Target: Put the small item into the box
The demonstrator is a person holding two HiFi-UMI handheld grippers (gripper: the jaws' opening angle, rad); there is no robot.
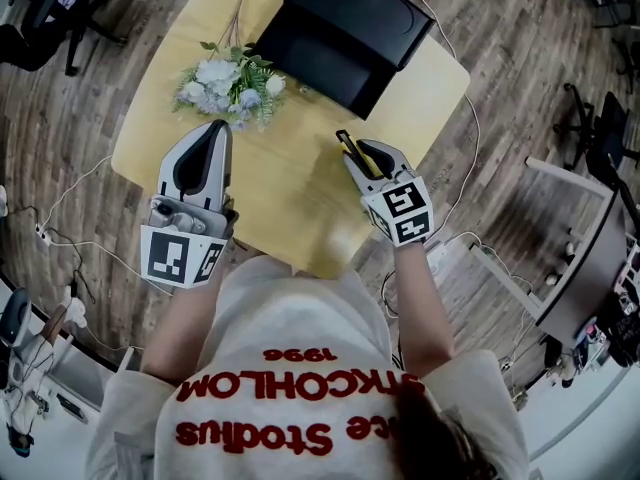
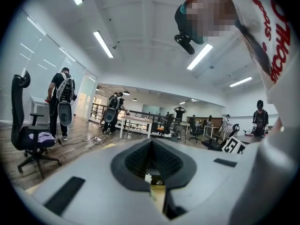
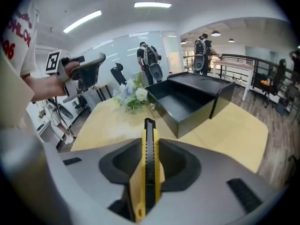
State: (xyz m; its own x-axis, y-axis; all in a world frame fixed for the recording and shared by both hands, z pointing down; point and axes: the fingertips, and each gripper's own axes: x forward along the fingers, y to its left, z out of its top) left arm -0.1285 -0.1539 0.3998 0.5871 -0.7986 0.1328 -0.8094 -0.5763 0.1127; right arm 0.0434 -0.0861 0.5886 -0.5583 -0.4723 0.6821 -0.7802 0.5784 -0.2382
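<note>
A yellow and black utility knife [image 3: 149, 172] stands on edge between the jaws of my right gripper [image 3: 149, 165], which is shut on it, the blade end pointing toward the box. In the head view the right gripper [image 1: 362, 156] hovers over the yellow table [image 1: 290, 208] with the knife [image 1: 349, 151] sticking out ahead. The black open box [image 1: 330, 68] sits at the table's far side; its front wall [image 3: 192, 121] lies a short way beyond the knife tip. My left gripper [image 1: 216, 133] is held over the table's left part, jaws shut and empty [image 2: 152, 170].
A bunch of white and blue artificial flowers [image 1: 228, 80] lies left of the box [image 3: 133, 93]. Cables [image 1: 60, 228] run over the wooden floor around the table. Office chairs [image 1: 600, 138] stand at the right, and people walk in the room behind.
</note>
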